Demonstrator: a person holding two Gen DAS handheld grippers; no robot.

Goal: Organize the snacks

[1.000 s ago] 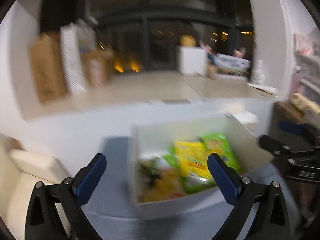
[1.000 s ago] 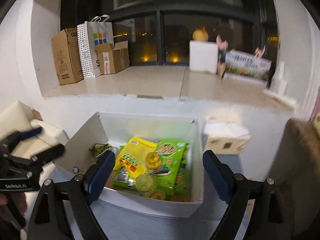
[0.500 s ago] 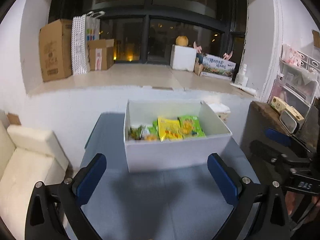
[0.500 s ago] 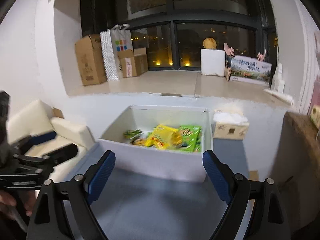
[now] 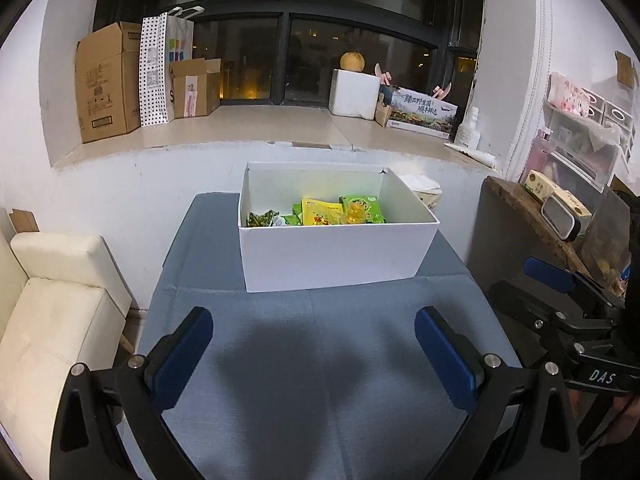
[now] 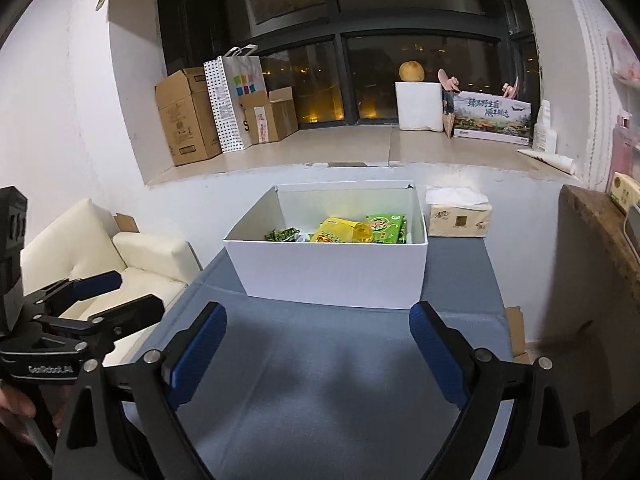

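Several snack packets lie flat inside the crosswise white box

a big white box sits on the blue bench. yellow and green snack bags lie inside it, piled near the back.

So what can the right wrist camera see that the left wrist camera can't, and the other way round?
Only the right wrist view shows the whole tissue pack beside the white box; from the left it just peeks out behind the box's far right corner. Only the left wrist view shows the storage shelves on the right wall and the right tongs from the side. Both show the box of snack packets on the grey table, the cream sofa, the windowsill cartons, and open, empty tongs.
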